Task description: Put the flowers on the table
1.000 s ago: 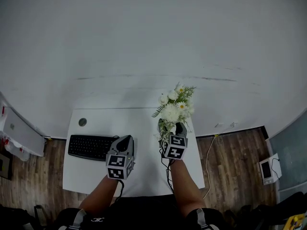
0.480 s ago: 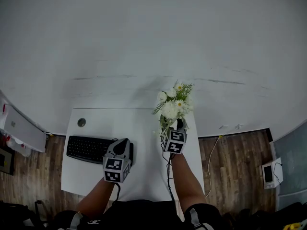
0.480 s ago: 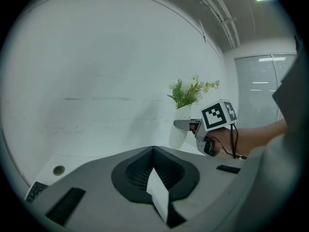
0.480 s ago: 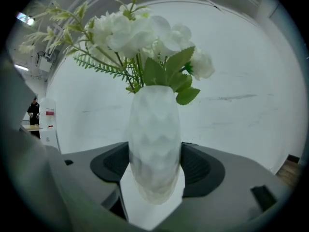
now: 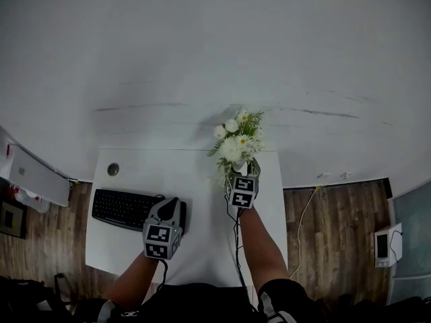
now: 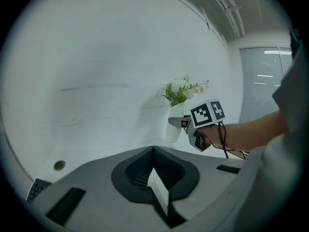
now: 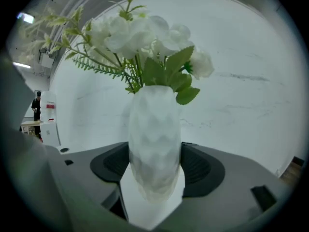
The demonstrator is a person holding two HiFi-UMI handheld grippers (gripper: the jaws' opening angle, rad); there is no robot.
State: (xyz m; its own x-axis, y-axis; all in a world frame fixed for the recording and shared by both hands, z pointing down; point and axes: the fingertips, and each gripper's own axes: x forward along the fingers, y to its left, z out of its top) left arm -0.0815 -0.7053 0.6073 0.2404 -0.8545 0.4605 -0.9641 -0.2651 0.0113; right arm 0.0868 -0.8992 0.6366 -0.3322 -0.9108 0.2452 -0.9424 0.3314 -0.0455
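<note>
White flowers (image 5: 235, 140) with green sprigs are seen standing upright in a white faceted vase (image 7: 154, 139). The vase is gripped by the right gripper (image 5: 240, 171), with a dark pad pressed against each side of its belly. The bunch is held over the far right part of the white table (image 5: 195, 173), close to the white wall (image 5: 202, 59). Whether the vase base is touching the tabletop cannot be told; only white surface is seen under it in the right gripper view.

The left gripper (image 5: 168, 209) is held low over the near middle of the table, well apart from the vase. Its jaws are closed together at the tips and nothing is caught between them; only a wedge of tabletop is seen through the gap behind the tips.

A black keyboard (image 5: 124, 208) is laid on the left side of the table, just beside the left gripper. A round grommet (image 5: 113, 169) is set in the far left corner. A thin cable (image 5: 236, 241) is trailed from the right gripper back along the forearm. Wood flooring (image 5: 330, 214) is seen to the right of the table.
</note>
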